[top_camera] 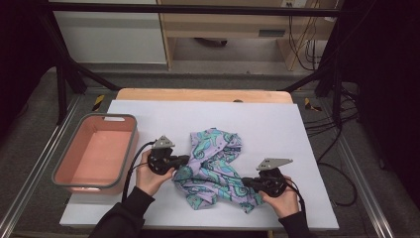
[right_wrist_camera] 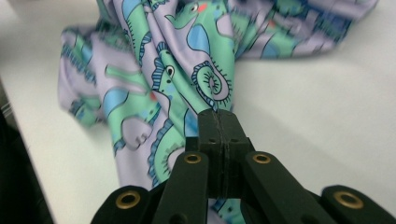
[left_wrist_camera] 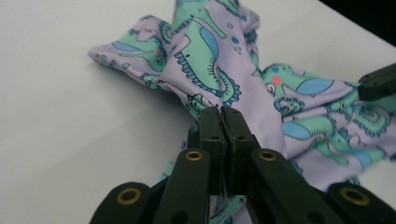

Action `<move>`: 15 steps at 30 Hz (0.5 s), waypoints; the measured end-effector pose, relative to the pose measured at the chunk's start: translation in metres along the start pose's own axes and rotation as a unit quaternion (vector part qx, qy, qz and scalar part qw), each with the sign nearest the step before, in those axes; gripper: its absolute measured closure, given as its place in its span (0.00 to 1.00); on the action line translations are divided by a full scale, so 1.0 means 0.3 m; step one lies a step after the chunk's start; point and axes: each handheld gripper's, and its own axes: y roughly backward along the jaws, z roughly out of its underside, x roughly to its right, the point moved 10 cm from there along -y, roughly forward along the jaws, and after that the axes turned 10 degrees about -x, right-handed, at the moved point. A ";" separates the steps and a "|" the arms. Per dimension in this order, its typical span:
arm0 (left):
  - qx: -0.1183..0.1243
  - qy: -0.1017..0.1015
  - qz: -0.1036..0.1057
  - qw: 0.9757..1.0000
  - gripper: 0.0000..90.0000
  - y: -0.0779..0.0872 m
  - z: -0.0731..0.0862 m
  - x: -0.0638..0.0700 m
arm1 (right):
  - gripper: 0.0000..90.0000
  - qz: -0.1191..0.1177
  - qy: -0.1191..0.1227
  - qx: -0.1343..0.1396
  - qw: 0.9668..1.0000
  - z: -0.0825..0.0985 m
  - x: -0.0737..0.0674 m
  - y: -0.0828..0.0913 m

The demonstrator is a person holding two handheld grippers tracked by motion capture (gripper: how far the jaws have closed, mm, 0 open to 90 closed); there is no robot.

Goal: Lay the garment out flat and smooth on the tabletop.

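surface: flat white sheet (top_camera: 277, 129) over a light wooden top (top_camera: 198, 94)
on it, centre: crumpled lilac cloth with green seahorse print (top_camera: 215, 163)
on it, left edge: empty pink grey-rimmed plastic tub (top_camera: 94, 153)

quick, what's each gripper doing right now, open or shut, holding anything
Left gripper: shut, pinching a fold of the patterned cloth.
Right gripper: shut, pinching the same patterned cloth at its other side.
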 end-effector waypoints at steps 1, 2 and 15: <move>-0.002 0.000 0.001 1.000 0.97 0.000 0.016 0.004 | 1.00 -0.003 0.002 -0.007 1.000 0.009 -0.006 -0.008; -0.001 0.000 0.000 1.000 0.97 -0.001 0.028 0.005 | 0.99 -0.004 0.005 -0.012 1.000 0.012 -0.010 -0.016; 0.004 0.008 0.001 1.000 0.97 -0.007 0.062 -0.013 | 0.56 0.030 0.012 0.039 0.999 -0.162 0.017 -0.136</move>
